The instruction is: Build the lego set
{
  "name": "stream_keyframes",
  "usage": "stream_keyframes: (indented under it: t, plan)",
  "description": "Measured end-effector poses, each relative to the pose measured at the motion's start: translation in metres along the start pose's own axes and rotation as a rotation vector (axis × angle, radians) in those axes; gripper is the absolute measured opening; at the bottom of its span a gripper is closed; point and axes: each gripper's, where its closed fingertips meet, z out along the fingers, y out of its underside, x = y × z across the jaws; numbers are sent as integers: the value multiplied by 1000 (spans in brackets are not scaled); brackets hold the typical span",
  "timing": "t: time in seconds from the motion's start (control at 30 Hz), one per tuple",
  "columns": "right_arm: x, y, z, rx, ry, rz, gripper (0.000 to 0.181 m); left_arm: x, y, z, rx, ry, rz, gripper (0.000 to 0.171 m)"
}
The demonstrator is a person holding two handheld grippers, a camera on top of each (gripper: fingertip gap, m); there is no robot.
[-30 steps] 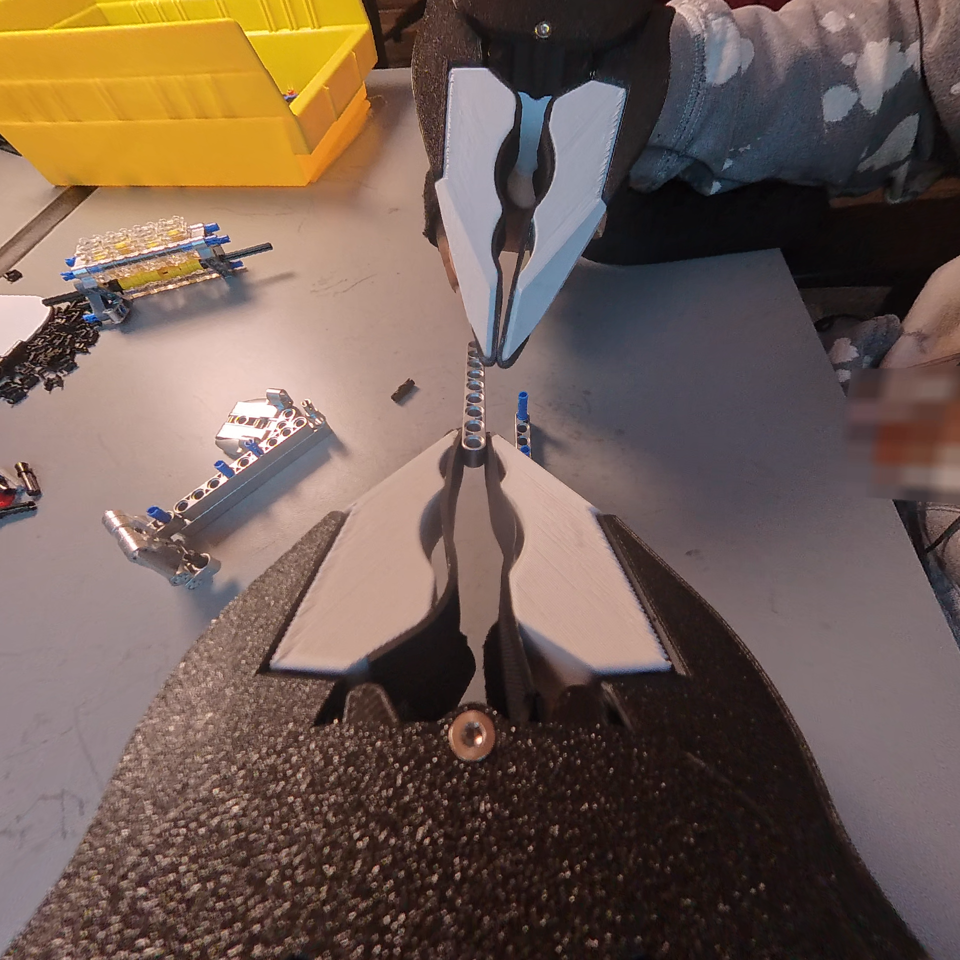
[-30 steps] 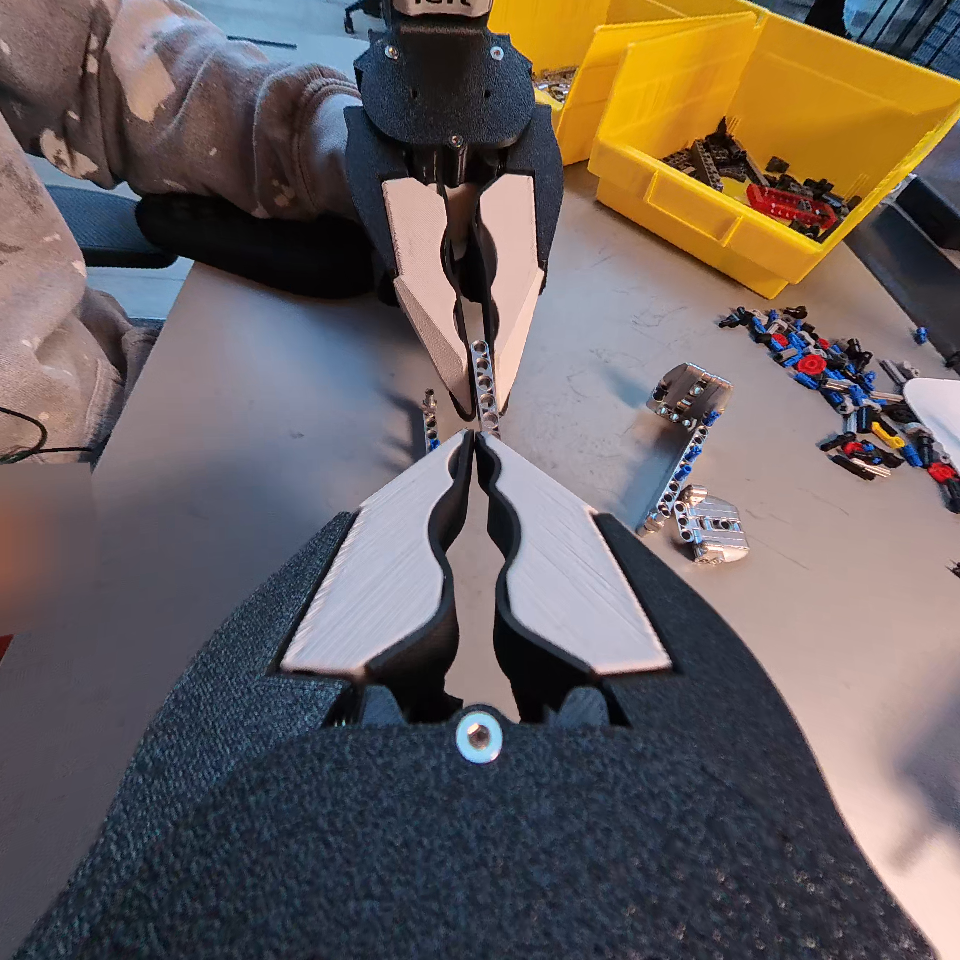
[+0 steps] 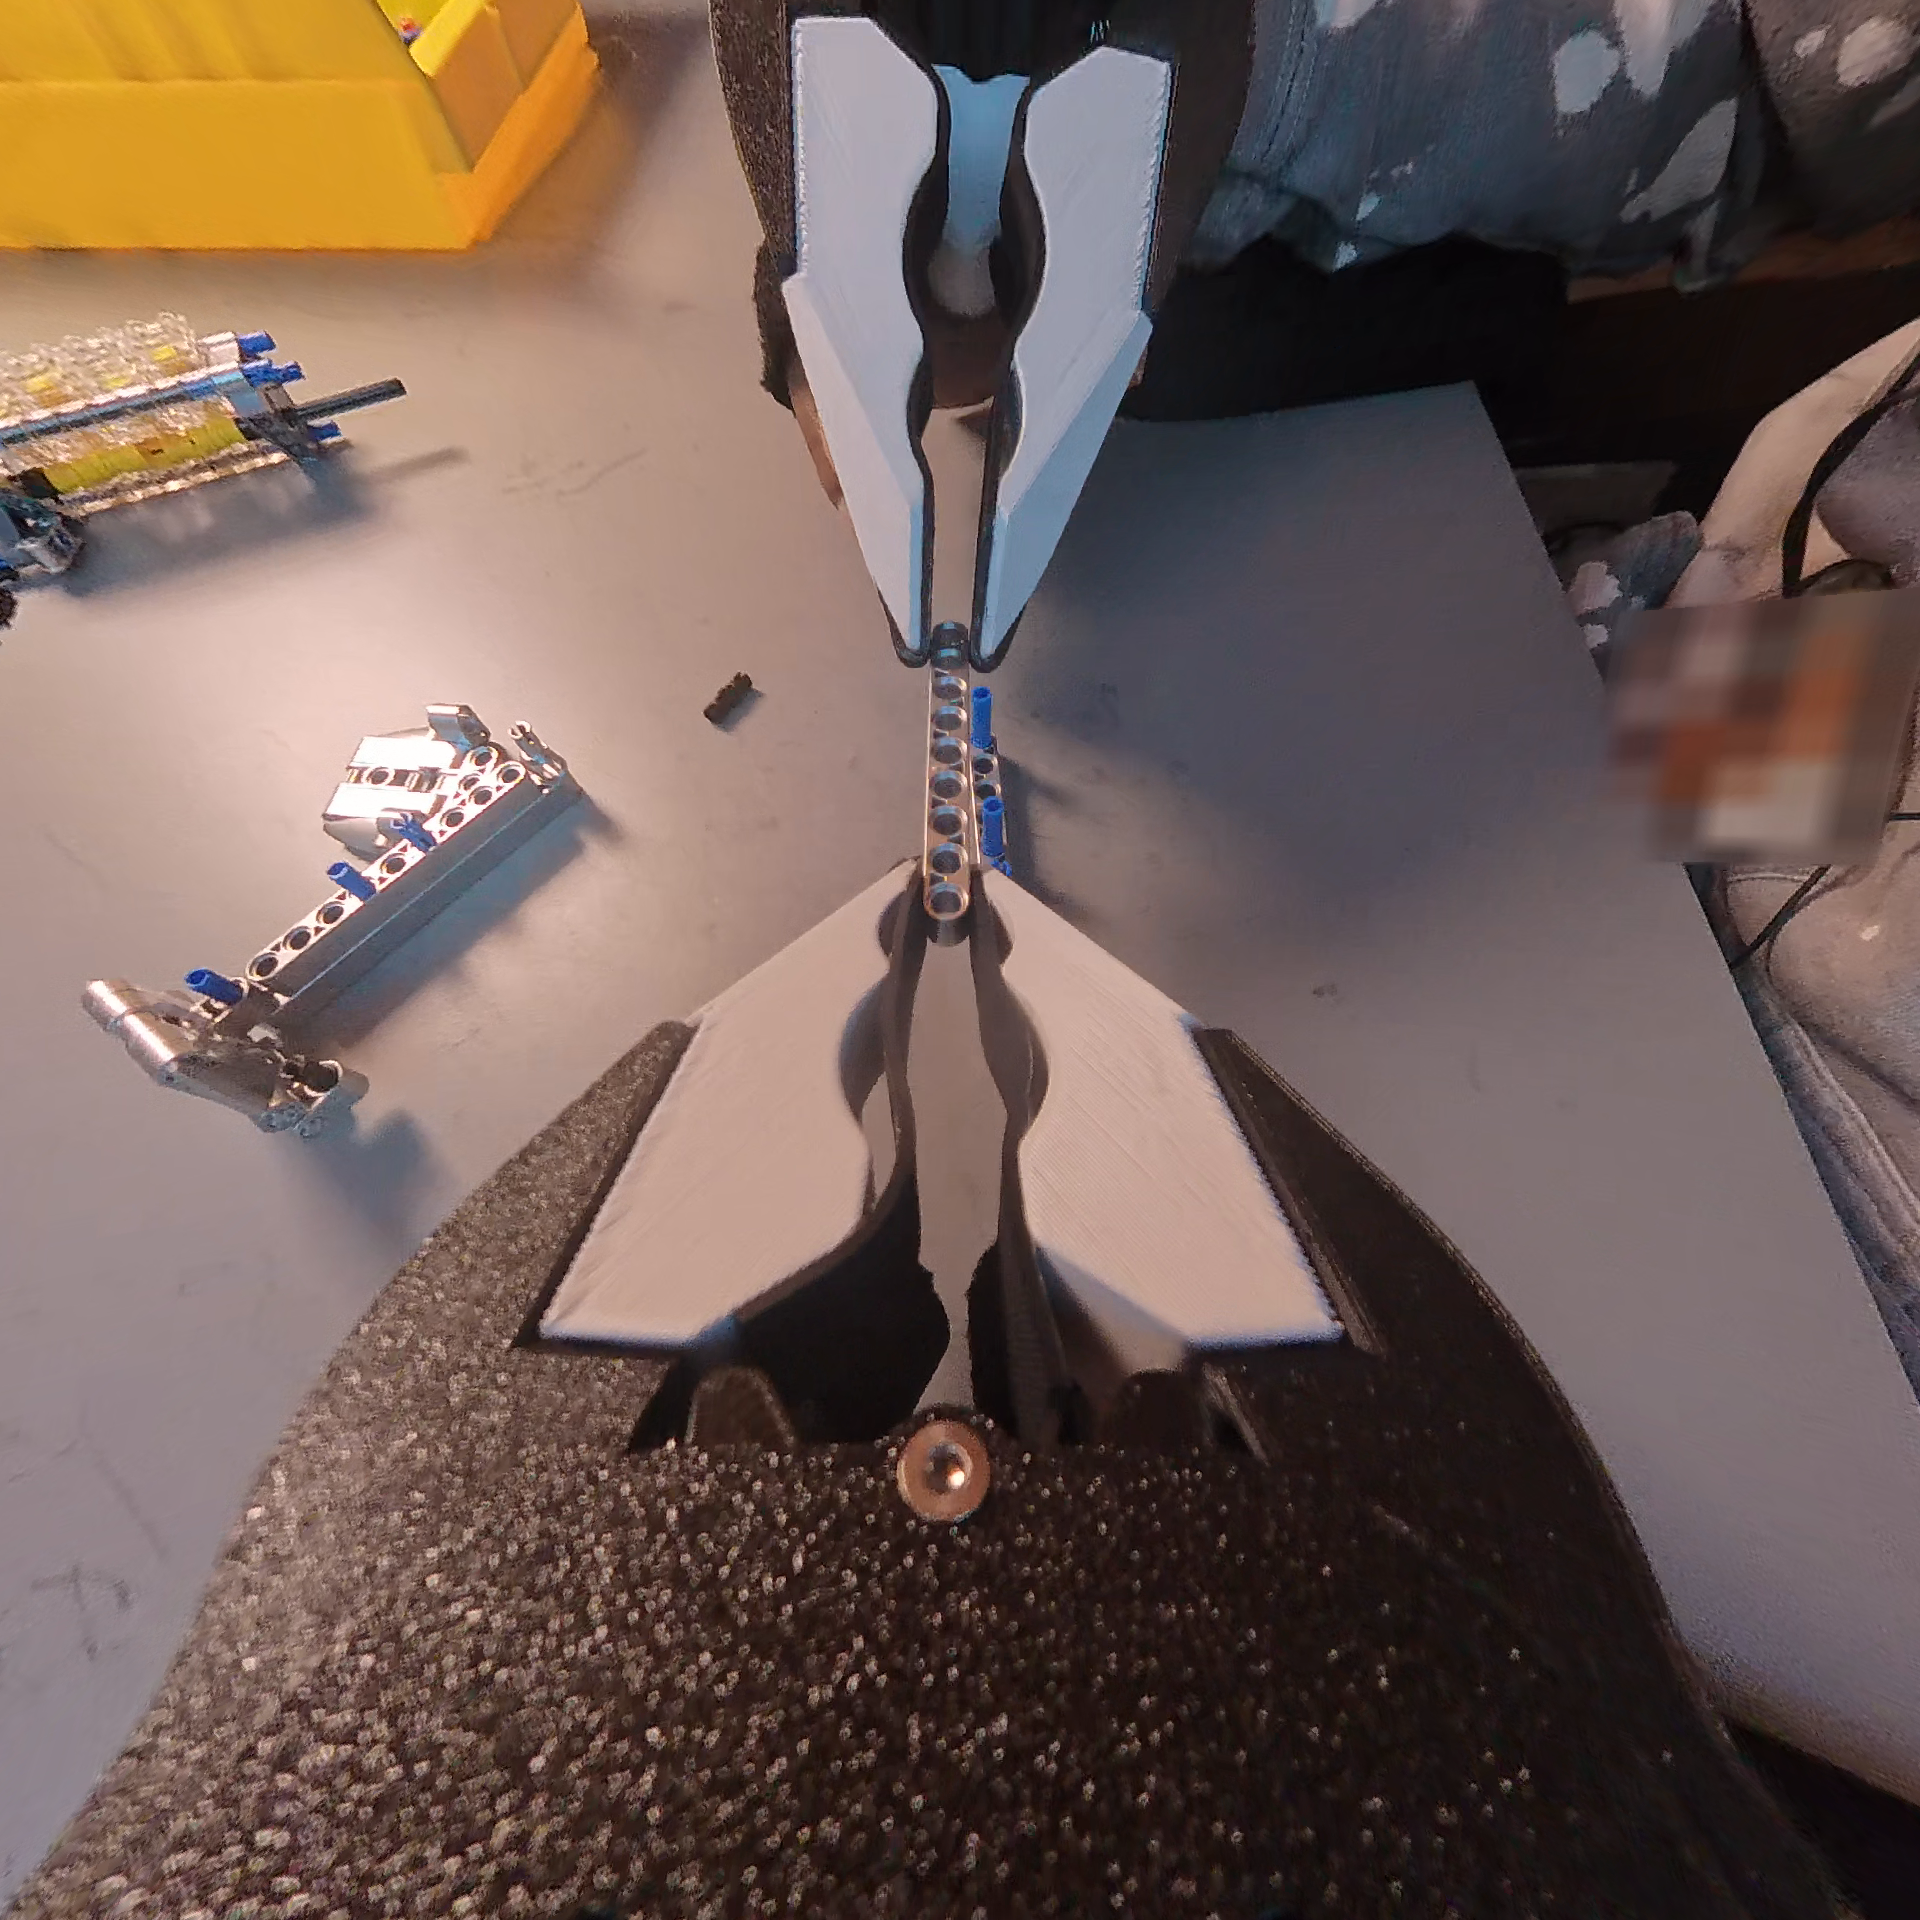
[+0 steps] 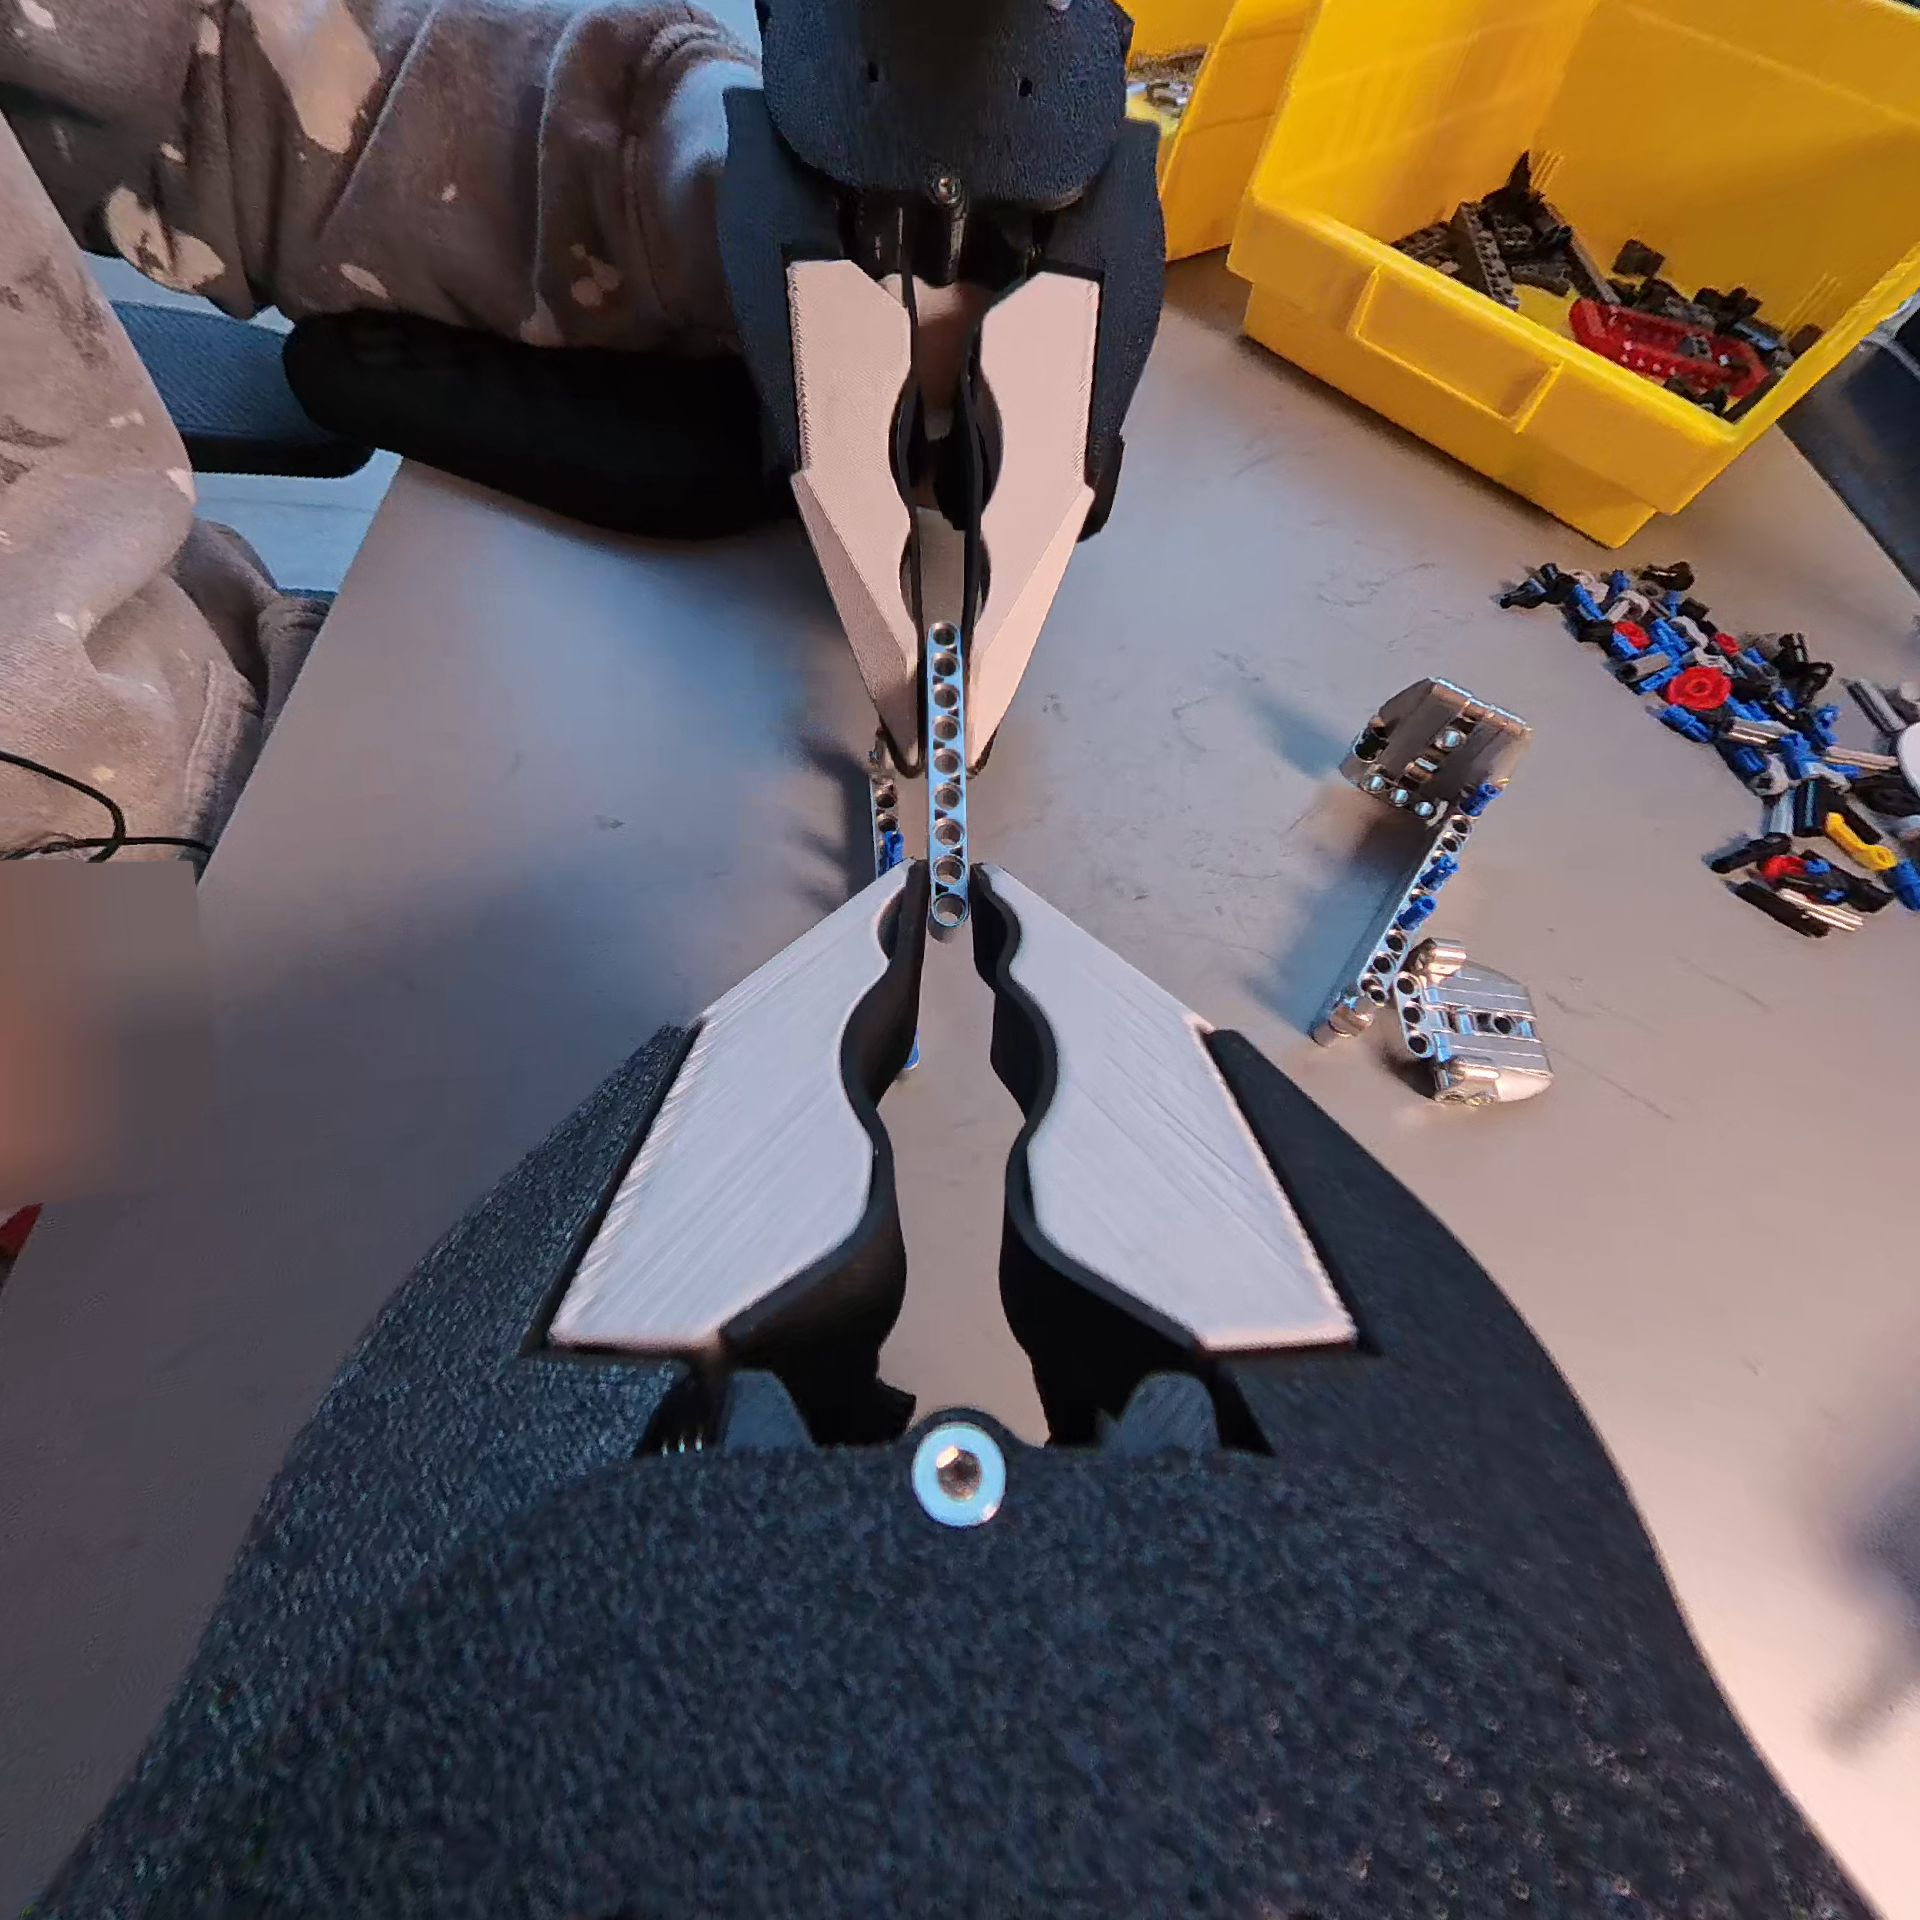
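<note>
A thin grey beam with a row of holes (image 3: 948,790) is held level above the grey table (image 3: 1299,831) between the two grippers. My left gripper (image 3: 949,902) is shut on its near end. In the right wrist view, the beam (image 4: 945,790) runs from the left gripper (image 4: 948,758) to my right gripper (image 4: 949,896), whose fingers close round the other end. The right gripper also shows at the top of the left wrist view (image 3: 948,649). A second short beam with blue pins (image 3: 987,774) lies on the table just below.
A grey beam-and-panel assembly (image 3: 343,914) lies to the left, also seen in the right wrist view (image 4: 1423,904). Yellow bins (image 4: 1558,260) stand at the back. Loose small pieces (image 4: 1745,748), a clear-and-yellow assembly (image 3: 156,405) and a black pin (image 3: 730,698) lie about. The table edge (image 3: 1621,831) is near. My right fingertips sit around 4 centimeters from my left ones.
The right gripper was shut with its tips at the beam's end; now its fingers have parted and sit round that end. The left gripper still holds the beam.
</note>
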Motion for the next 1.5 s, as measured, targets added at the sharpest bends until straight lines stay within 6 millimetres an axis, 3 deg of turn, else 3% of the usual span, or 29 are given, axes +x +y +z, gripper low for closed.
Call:
stream_keyframes:
  t: [0.43,0.73,0.87,1.27,1.4,1.5]
  plan:
    - [-10,9,6,-57,-54,17,6,6,8,-4,-47,40,7,4]
    - [-9,-8,-1,53,-60,19,6,8,8,-4,-51,60,-40,21]
    - [-11,-12,-3,82,-72,13,6,12,6,-3,-53,68,-24,9]
    - [-11,12,1,-48,-70,-21,0,17,-3,-2,-69,38,3,5]
    - [-15,14,4,-80,-77,-43,19,14,-9,-5,-39,21,2,4]
    - [-17,18,10,-112,-70,-67,17,12,-12,-7,-20,6,5,4]
